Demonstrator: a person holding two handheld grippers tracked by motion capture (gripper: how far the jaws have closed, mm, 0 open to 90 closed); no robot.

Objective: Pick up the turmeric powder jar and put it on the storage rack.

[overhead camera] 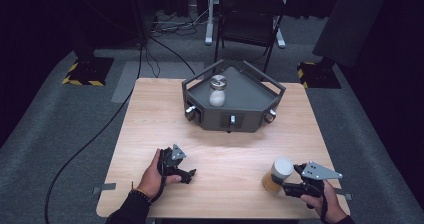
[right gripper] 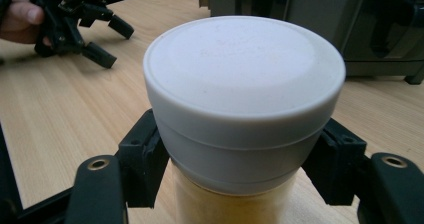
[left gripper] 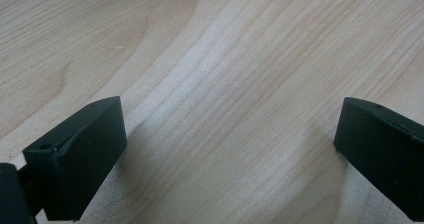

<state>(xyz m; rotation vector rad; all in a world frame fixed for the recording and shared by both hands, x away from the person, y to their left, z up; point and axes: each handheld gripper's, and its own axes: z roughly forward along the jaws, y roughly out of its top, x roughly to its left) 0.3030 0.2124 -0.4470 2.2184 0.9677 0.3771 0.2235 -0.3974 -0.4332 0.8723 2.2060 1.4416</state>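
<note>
Two jaws of the right gripper (right gripper: pixel 240 169) pinch the upright jar (right gripper: pixel 244 109) just under its white lid, at the table's (overhead camera: pixel 220 149) near right edge. The tray (overhead camera: pixel 233 101) lies up-table and leftward of it. The left gripper (overhead camera: pixel 176 167) rests wide open and empty.

A dark studio-like lab: black curtains, grey carpet, floor cables (overhead camera: pixel 165 26), hazard-taped stand bases (overhead camera: pixel 86 70), folding chair (overhead camera: pixel 248 19).
</note>
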